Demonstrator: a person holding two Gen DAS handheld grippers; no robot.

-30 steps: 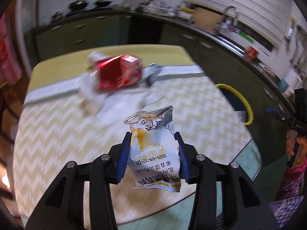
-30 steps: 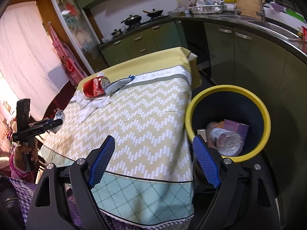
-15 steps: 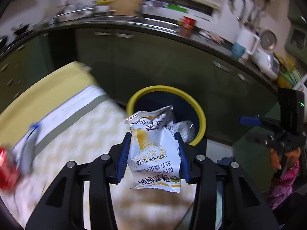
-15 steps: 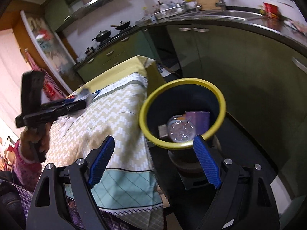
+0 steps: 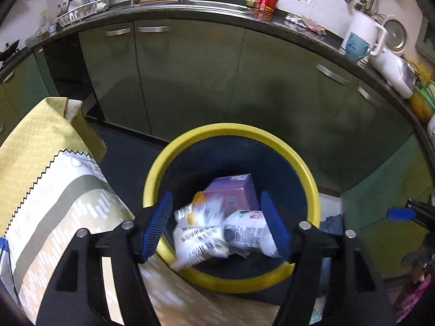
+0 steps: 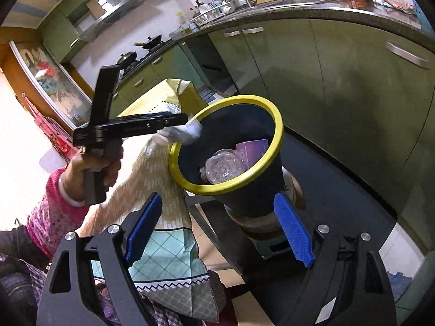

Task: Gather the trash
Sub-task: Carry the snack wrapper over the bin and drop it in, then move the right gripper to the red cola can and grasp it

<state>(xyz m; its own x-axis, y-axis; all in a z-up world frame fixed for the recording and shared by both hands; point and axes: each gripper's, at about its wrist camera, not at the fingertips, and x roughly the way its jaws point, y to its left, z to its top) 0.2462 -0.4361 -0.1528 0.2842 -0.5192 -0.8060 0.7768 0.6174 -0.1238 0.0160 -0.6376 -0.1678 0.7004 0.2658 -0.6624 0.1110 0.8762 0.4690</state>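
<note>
A dark blue trash bin with a yellow rim [image 5: 231, 129] stands beside the table, and my left gripper [image 5: 216, 225] hangs over its mouth. Its jaws are opening. The white and yellow snack packet [image 5: 199, 233] is blurred between the blue pads, touching neither, and falling into the bin. In the right wrist view the left gripper [image 6: 174, 122] reaches over the bin rim [image 6: 277, 125] with the packet [image 6: 187, 130] dropping from its tip. My right gripper [image 6: 217, 231] is open and empty, low in front of the bin.
A purple box [image 5: 233, 190] and a clear plastic bottle [image 6: 223, 168] lie in the bin. The table with its zigzag cloth [image 5: 54, 190] is left of the bin. Green kitchen cabinets [image 5: 190, 76] curve behind it. A hand in a pink sleeve [image 6: 54, 206] holds the left gripper.
My left gripper swung from over the table to above the bin, its jaws opened and the snack packet dropped out. My right gripper rolled and came closer to the bin.
</note>
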